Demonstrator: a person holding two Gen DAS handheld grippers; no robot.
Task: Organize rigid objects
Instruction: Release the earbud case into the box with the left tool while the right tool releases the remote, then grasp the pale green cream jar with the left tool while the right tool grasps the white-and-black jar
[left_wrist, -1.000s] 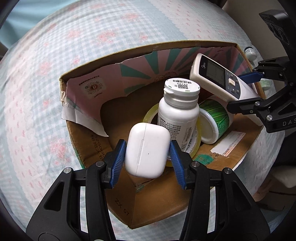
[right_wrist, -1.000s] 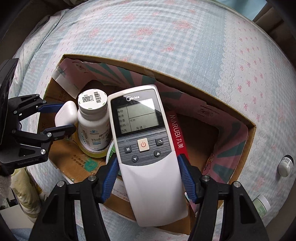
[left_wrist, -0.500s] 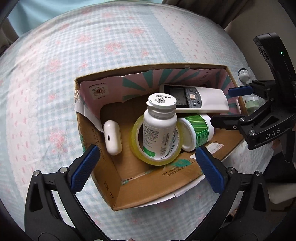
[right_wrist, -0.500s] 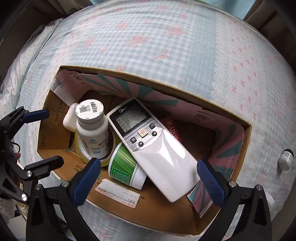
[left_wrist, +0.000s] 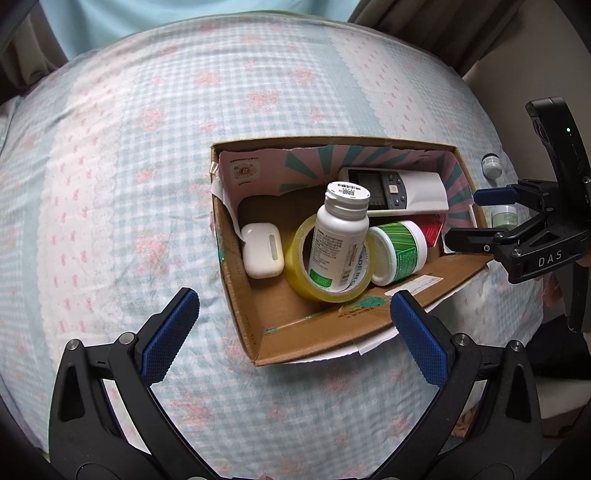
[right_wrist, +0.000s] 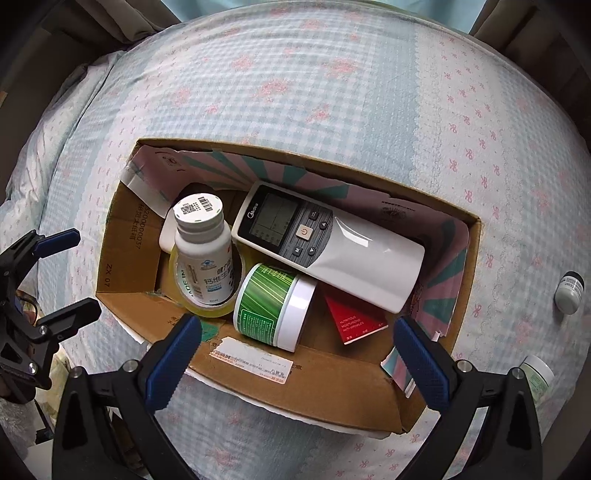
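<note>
**Right wrist view: two small jars wait outside the box, on the right gripper's side**

Left wrist view, from the left: bare checked bedspread (left_wrist: 122, 155), then the cardboard box (left_wrist: 314, 343) with the white earbud case (left_wrist: 261, 250) lying against its left wall. Next comes the tape roll (left_wrist: 295, 266) with the white pill bottle (left_wrist: 341, 236) standing in its hole, then the green-labelled tub (left_wrist: 400, 251) on its side, and the remote control (left_wrist: 393, 192) along the far wall. The left gripper (left_wrist: 291, 332) hangs above the box's near corner, jaws spread wide with nothing between them.

In the right wrist view the same contents repeat, plus a red carton (right_wrist: 356, 321) under the remote. The right gripper (right_wrist: 297, 352) hovers over the box's near wall, likewise wide apart and empty.

What is left to organize appears to be two small jars on the bedspread beyond the box's right wall: a dark-capped jar (right_wrist: 569, 291) and, nearer the camera, a pale green jar (right_wrist: 537, 373). Both lie right of the right gripper and well apart from the left one, so the right hand is the nearer. Both look short and round, with no long axis to line up on. The pale green jar sits just beside the right finger (right_wrist: 421, 358), so it seems the easier first pick.
</note>
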